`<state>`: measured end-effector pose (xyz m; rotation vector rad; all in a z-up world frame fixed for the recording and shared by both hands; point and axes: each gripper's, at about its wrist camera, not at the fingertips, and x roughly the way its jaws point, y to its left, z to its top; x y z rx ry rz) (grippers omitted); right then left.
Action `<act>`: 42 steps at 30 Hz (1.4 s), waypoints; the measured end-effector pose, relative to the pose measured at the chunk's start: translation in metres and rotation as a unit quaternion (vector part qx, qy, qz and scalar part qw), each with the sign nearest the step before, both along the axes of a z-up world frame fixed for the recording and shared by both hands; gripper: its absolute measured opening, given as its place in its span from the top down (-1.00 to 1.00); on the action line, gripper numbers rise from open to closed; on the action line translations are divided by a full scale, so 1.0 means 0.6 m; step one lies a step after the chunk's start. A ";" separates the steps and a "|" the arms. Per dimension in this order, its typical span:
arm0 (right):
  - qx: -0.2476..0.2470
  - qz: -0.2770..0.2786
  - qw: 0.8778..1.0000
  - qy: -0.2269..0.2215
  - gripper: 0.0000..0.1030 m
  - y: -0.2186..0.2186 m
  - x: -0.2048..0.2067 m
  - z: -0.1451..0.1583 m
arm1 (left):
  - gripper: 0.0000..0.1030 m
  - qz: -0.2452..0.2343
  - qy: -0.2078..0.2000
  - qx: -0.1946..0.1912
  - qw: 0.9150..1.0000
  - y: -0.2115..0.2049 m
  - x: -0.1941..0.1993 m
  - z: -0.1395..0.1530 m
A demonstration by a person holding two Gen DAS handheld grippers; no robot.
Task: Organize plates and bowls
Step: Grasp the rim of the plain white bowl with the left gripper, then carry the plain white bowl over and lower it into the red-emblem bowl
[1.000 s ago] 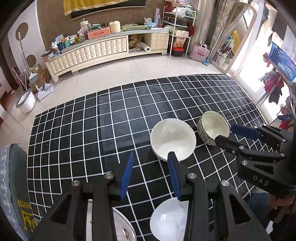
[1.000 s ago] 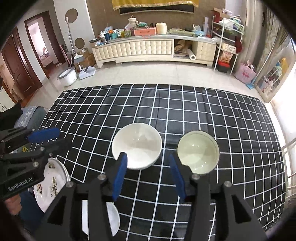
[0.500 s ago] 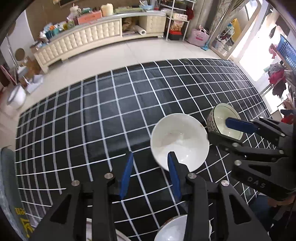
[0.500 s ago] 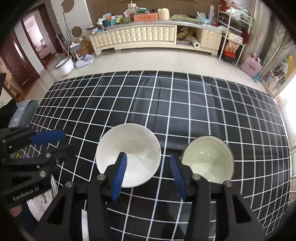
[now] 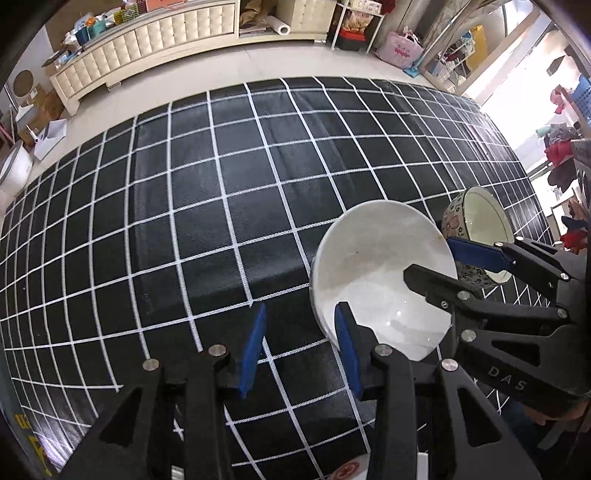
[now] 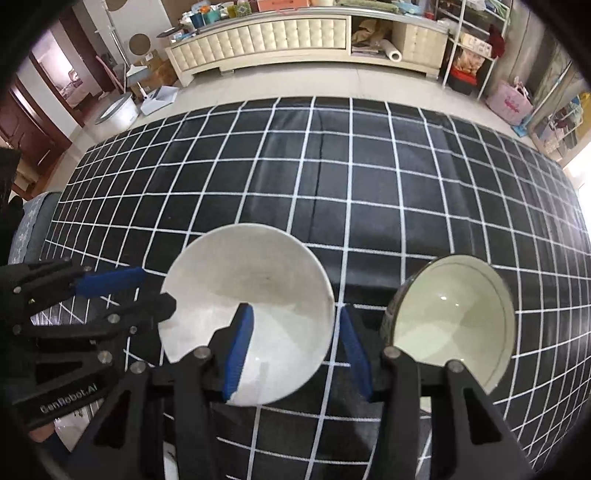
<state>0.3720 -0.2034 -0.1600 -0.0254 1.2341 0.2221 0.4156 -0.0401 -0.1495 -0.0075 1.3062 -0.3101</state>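
**2 bowls on the grid cloth, both claws spread wide**

On the black cloth with white grid lines (image 6: 369,177) sit 2 bowls side by side: a plain white ceramic bowl (image 6: 247,310) and, to its right, a cream-lined bowl with a patterned outside (image 6: 450,325). They're close together, but I can't tell whether the rims touch.

Right gripper (image 6: 295,343) is gaping, nothing clamped, and it straddles the white bowl's right-hand rim: 1 blue pad (image 6: 238,350) hangs over the inside, the other sits outside in the gap between the 2 bowls. Contact with the rim isn't clear.

Left gripper (image 5: 301,350) is also spread wide and holding nothing, parked at the white bowl's left edge, with its right pad at the rim.

Behind the cloth, a cream tufted cabinet (image 6: 273,33) runs along the wall.
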 end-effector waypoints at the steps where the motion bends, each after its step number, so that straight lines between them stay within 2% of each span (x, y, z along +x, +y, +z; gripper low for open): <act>1: 0.000 -0.001 1.000 0.003 -0.03 0.000 0.001 -0.004 | 0.30 0.000 0.007 -0.011 1.000 0.000 0.003 -0.005; 2: 0.000 0.000 1.000 0.004 -0.03 0.000 0.002 -0.007 | 0.30 0.005 0.018 -0.018 1.000 0.002 0.006 -0.012; 5: 0.000 0.004 1.000 0.005 0.03 0.000 0.000 -0.013 | 0.36 0.005 0.021 -0.009 1.000 -0.001 0.010 -0.024; 7: -0.010 0.005 1.000 0.004 0.23 0.000 -0.002 -0.017 | 0.41 0.002 0.023 -0.009 1.000 -0.004 0.009 -0.028; 12: -0.006 -0.008 1.000 0.010 0.42 -0.012 -0.001 -0.024 | 0.60 -0.003 0.028 -0.010 1.000 -0.022 0.009 -0.037; 16: -0.021 -0.014 1.000 0.014 0.71 -0.016 0.002 -0.037 | 0.71 -0.005 0.026 -0.005 1.000 -0.044 0.005 -0.048; 21: -0.009 -0.021 1.000 0.015 0.73 -0.021 -0.005 -0.037 | 0.75 0.001 0.023 0.002 1.000 -0.054 -0.003 -0.050; 26: 0.000 -0.029 1.000 0.007 0.76 -0.020 -0.027 -0.022 | 0.77 0.006 0.014 0.007 1.000 -0.051 -0.027 -0.026; 36: 0.009 -0.020 0.999 -0.025 0.76 -0.002 -0.076 0.059 | 0.77 0.016 -0.006 0.005 1.000 -0.038 -0.082 0.046; 42: 0.010 -0.012 0.999 -0.040 0.76 0.009 -0.122 0.095 | 0.77 0.024 -0.016 0.003 1.000 -0.020 -0.139 0.086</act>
